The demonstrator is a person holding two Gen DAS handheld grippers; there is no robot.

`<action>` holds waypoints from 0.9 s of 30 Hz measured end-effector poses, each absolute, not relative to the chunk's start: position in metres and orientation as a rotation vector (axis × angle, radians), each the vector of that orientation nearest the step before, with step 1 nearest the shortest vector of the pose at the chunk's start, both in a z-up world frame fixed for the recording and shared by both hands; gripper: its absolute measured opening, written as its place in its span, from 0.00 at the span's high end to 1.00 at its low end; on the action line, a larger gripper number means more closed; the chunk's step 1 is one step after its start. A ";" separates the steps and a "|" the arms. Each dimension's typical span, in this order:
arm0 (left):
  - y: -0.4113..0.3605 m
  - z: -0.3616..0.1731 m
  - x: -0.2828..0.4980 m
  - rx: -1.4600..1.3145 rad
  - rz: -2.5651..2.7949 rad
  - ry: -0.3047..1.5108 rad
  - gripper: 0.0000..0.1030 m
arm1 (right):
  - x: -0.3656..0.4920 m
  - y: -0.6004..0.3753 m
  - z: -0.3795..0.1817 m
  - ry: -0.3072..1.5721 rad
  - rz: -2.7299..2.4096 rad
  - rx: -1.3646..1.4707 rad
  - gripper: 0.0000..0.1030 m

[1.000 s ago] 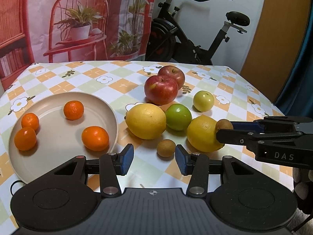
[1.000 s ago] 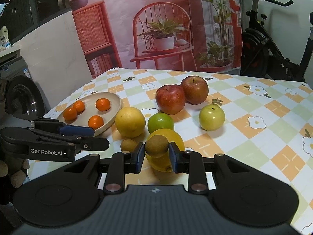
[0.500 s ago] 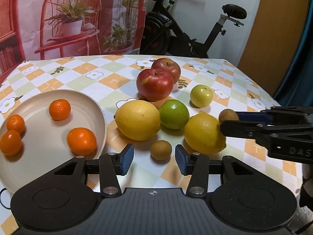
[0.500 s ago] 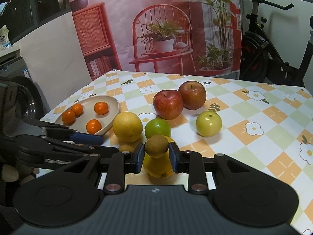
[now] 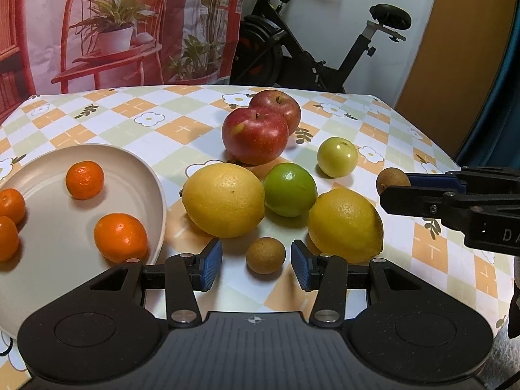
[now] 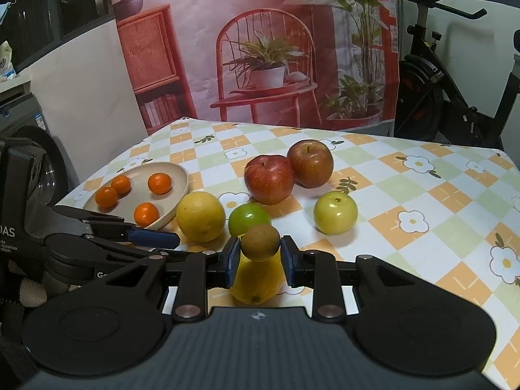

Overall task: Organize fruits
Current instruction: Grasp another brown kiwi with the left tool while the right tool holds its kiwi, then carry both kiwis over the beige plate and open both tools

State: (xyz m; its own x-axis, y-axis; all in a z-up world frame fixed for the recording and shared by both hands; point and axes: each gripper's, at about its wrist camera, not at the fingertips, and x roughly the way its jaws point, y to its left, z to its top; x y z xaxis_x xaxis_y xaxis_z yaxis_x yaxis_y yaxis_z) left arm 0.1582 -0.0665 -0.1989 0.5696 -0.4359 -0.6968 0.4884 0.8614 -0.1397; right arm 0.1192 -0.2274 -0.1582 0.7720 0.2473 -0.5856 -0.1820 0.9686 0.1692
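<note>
A small brown fruit (image 5: 265, 255) lies on the checked tablecloth between the blue pads of my left gripper (image 5: 256, 266), which is open and not touching it. My right gripper (image 6: 260, 253) is shut on a second small brown fruit (image 6: 260, 242), held above a lemon (image 6: 256, 284). In the left wrist view that right gripper (image 5: 399, 186) comes in from the right with its fruit (image 5: 391, 178). A beige plate (image 5: 156, 188) at the left holds several oranges (image 5: 120, 237). In the right wrist view, the left gripper (image 6: 156, 242) sits at the left.
Two lemons (image 5: 224, 200) (image 5: 346, 224) flank the loose brown fruit from behind. A green fruit (image 5: 289, 190), a yellow-green apple (image 5: 337, 157) and two red apples (image 5: 255, 136) lie farther back. The table's right edge (image 5: 455, 162) is close, with an exercise bike (image 5: 292, 48) beyond.
My left gripper has moved forward and a little lower, so the loose brown fruit now lies between its pads. The right gripper still holds its fruit in about the same place.
</note>
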 end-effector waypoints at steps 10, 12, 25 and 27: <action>-0.077 -0.205 0.160 0.125 -0.560 0.806 0.71 | 0.122 -0.232 -0.157 0.647 0.238 0.104 0.71; -0.076 -0.205 0.159 0.123 -0.564 0.799 0.71 | 0.123 -0.232 -0.155 0.644 0.243 0.102 0.71; -0.024 -0.159 0.149 0.016 -0.435 0.674 0.71 | 0.148 -0.219 -0.138 0.613 0.336 0.068 0.71; -0.013 -0.155 0.150 0.016 -0.397 0.662 0.71 | 0.157 -0.211 -0.135 0.608 0.366 0.056 0.71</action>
State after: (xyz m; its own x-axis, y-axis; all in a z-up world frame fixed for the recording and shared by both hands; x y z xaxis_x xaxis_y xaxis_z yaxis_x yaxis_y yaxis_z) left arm 0.1500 -0.0126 -0.1552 0.7168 -0.3539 -0.6008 0.3637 0.9249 -0.1109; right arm 0.1570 -0.2110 -0.1353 0.7585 0.3525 -0.5481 -0.3197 0.9342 0.1584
